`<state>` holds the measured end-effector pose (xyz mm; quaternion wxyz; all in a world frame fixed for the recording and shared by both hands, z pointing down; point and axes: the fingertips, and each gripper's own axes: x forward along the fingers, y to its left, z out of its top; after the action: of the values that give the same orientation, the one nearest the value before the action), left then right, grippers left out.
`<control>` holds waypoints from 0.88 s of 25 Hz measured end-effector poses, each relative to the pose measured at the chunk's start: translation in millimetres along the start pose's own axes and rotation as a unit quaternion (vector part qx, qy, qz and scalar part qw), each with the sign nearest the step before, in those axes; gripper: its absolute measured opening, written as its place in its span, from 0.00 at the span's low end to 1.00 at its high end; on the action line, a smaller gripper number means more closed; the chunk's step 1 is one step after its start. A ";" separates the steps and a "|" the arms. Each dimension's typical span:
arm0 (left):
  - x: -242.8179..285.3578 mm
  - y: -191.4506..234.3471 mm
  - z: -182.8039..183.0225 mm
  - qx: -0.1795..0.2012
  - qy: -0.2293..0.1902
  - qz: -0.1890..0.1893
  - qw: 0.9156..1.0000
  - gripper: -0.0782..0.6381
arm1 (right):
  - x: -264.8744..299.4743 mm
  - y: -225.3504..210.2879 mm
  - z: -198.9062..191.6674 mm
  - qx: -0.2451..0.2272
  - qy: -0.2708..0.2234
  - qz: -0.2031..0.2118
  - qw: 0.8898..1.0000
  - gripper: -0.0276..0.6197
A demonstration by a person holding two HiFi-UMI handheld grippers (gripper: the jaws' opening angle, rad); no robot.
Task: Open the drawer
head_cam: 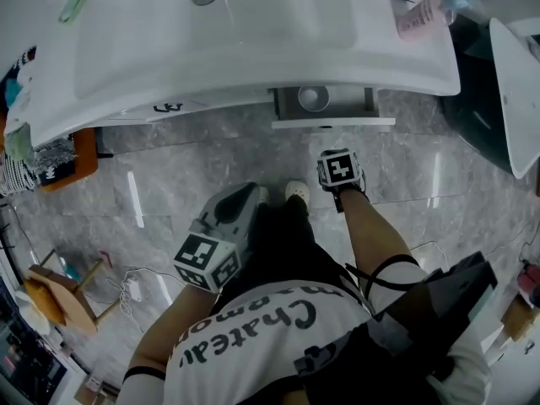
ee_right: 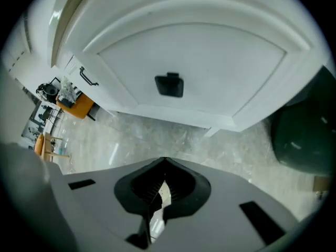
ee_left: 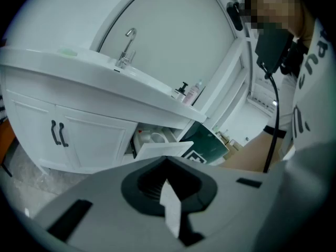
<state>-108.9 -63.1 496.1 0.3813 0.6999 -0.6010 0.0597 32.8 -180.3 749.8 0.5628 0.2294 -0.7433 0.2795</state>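
The white drawer (head_cam: 333, 122) under the washbasin stands pulled out, with a round white container (head_cam: 312, 97) inside it. In the right gripper view its front panel (ee_right: 210, 62) fills the top, with a black handle (ee_right: 169, 84) in the middle. My right gripper (ee_right: 165, 160) is shut and empty, pointing steeply down at the floor just in front of the drawer; its marker cube (head_cam: 340, 169) shows in the head view. My left gripper (head_cam: 240, 205) hangs lower left, away from the drawer (ee_left: 163, 150), shut on nothing (ee_left: 167, 159).
A white vanity (head_cam: 253, 49) with a faucet (ee_left: 127, 49) and a pink bottle (head_cam: 418, 15) spans the top. Cabinet doors with black handles (ee_left: 59, 134) lie left of the drawer. A dark green bin (ee_right: 304, 140) stands at the right, an orange stool (head_cam: 76, 154) and a wooden stool (head_cam: 59, 294) at the left.
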 end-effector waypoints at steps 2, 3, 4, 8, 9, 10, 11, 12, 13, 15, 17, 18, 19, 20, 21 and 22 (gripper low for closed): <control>-4.7 6.7 2.6 -0.004 -0.002 -0.001 1.000 0.12 | -5.0 4.4 -22.2 0.016 0.005 0.010 1.000 0.06; -6.5 7.9 3.5 -0.004 -0.002 -0.003 1.000 0.12 | -10.0 8.6 -31.2 0.036 0.004 0.021 0.999 0.06; -7.9 7.8 4.7 -0.002 -0.001 -0.007 1.000 0.12 | -17.3 13.9 -38.1 0.056 0.000 0.034 0.998 0.06; -8.6 -0.4 19.4 0.011 -0.008 -0.025 1.000 0.12 | -68.6 34.9 -29.8 0.093 -0.072 0.085 0.989 0.06; -8.7 -3.1 24.6 0.014 -0.011 -0.029 0.999 0.12 | -85.9 38.6 -20.2 0.101 -0.100 0.095 0.985 0.06; -8.6 -5.6 30.6 0.018 -0.015 -0.033 0.999 0.12 | -104.6 40.7 -8.2 0.110 -0.129 0.103 0.980 0.06; -7.5 -8.0 37.9 0.023 -0.020 -0.037 0.999 0.12 | -124.6 40.6 5.7 0.119 -0.161 0.107 0.974 0.06; -5.4 -10.6 46.2 0.028 -0.028 -0.043 0.998 0.12 | -145.5 38.5 20.3 0.127 -0.193 0.108 0.967 0.06; -3.4 -13.5 54.6 0.032 -0.036 -0.049 0.998 0.12 | -166.7 36.0 34.5 0.131 -0.224 0.108 0.960 0.06; -3.3 -20.2 69.3 0.037 -0.051 -0.057 0.996 0.12 | -208.6 35.5 58.2 0.132 -0.283 0.114 0.943 0.06; -8.2 -27.8 81.9 0.040 -0.066 -0.063 0.995 0.12 | -249.6 39.7 76.2 0.130 -0.337 0.127 0.924 0.06; -11.3 -31.8 88.4 0.040 -0.075 -0.065 0.994 0.12 | -269.6 41.8 83.5 0.129 -0.362 0.134 0.913 0.06; -14.6 -35.8 95.1 0.039 -0.084 -0.068 0.993 0.12 | -288.6 43.7 89.5 0.128 -0.384 0.140 0.904 0.06; -18.2 -40.0 101.6 0.038 -0.093 -0.072 0.992 0.12 | -306.2 45.8 94.2 0.125 -0.402 0.145 0.895 0.06; -22.1 -44.5 107.8 0.036 -0.101 -0.076 0.991 0.12 | -322.1 48.6 97.5 0.120 -0.416 0.149 0.889 0.06; -26.5 -49.8 113.4 0.035 -0.107 -0.081 0.990 0.12 | -336.6 51.9 99.5 0.113 -0.426 0.152 0.885 0.06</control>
<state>-114.5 -111.4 379.1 0.2934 0.7617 -0.5771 -0.0259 16.2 -200.1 396.0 0.1131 0.2723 -0.9007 0.3190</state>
